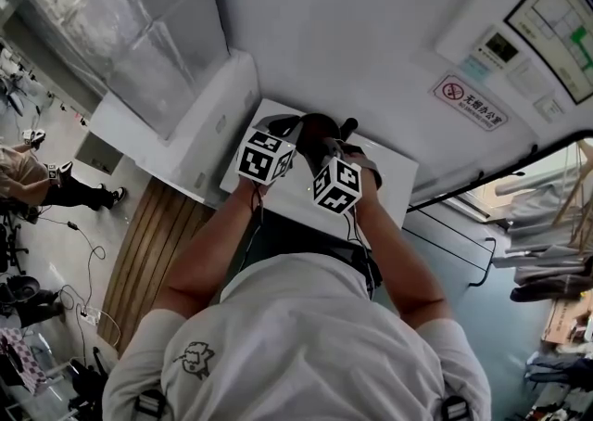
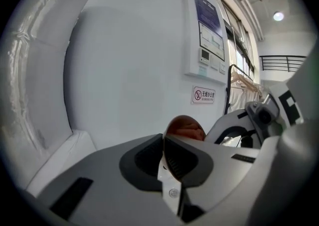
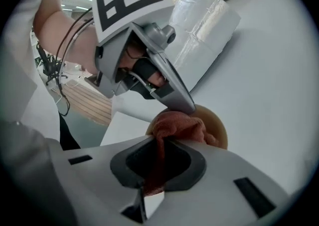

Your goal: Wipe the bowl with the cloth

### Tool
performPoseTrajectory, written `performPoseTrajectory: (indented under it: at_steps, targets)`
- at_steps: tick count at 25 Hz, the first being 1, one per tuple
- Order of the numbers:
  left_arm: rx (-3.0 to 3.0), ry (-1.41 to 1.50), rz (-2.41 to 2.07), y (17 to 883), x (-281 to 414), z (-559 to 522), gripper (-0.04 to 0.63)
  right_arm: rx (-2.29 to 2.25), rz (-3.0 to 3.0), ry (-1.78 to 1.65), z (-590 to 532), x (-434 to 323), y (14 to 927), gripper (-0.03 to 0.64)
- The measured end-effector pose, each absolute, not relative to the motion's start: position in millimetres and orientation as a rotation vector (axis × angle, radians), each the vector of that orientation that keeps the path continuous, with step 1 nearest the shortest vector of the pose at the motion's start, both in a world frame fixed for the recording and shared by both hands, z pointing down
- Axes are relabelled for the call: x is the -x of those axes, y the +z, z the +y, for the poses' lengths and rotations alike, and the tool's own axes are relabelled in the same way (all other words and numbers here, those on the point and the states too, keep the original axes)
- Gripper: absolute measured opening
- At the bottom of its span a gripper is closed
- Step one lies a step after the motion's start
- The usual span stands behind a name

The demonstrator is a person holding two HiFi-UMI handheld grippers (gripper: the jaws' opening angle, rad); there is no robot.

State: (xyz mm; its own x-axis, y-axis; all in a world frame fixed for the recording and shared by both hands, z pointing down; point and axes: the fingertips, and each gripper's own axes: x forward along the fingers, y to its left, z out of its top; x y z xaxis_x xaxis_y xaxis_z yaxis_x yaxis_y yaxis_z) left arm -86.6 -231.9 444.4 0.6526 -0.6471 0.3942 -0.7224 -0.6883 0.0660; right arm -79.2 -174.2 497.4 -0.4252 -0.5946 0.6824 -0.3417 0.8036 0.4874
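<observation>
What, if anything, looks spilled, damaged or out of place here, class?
Nothing stands out. The left gripper is shut on the rim of the bowl, and the right gripper grips the cloth, bunched inside the bowl. No spill or damage shows.

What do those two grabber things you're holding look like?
The left gripper and the right gripper are both smooth grey shells with dark pads at the jaws. Each carries a white cube with black square markers. Thin black cables run along one arm. The person wears a white short-sleeved shirt.
</observation>
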Motion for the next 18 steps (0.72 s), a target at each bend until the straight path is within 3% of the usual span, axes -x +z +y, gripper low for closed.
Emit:
performPoseTrajectory:
  at_steps: [10,18]
  targets:
    - [-2.611,0.546,-1.12,455,99,-234,0.026,-0.841,-1.969,-0.377,-208,37,474,0.048]
    - [-2.642,0.467,-1.04,446,77,-222,0.028,-0.852,-1.983,-0.381,-211,62,485,0.048]
